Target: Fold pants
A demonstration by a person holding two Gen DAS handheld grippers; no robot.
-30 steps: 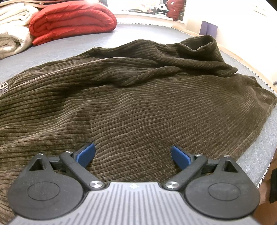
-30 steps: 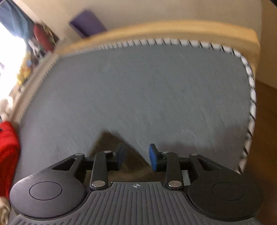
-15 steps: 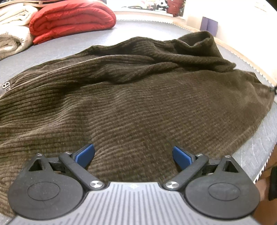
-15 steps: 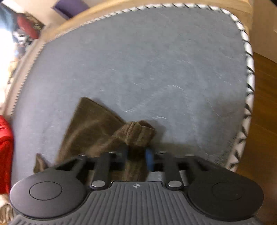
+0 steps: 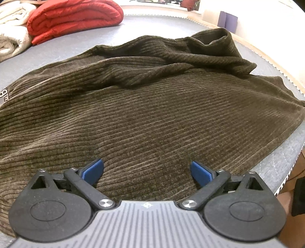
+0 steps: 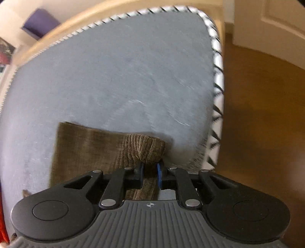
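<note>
Fold not begun: pants [image 5: 152,114] lying spread on bed [image 6: 114,66] | right tool [image 6: 150,172] clamping cuff, lower centre | left tool [image 5: 146,170] hovering agape

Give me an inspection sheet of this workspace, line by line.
Surface: grey mattress, zigzag-trimmed edge.
Job's things: brown corduroy pants spread out, rumpled at far end; one bunched end gripped.
Clutter: red folded blanket, cream blanket at far corner.
Grippers: left hand-held gripper open above pants; right hand-held gripper shut on pants.
Cables: nothing seen.
Surroundings: wooden floor, white door, purple block.
</note>
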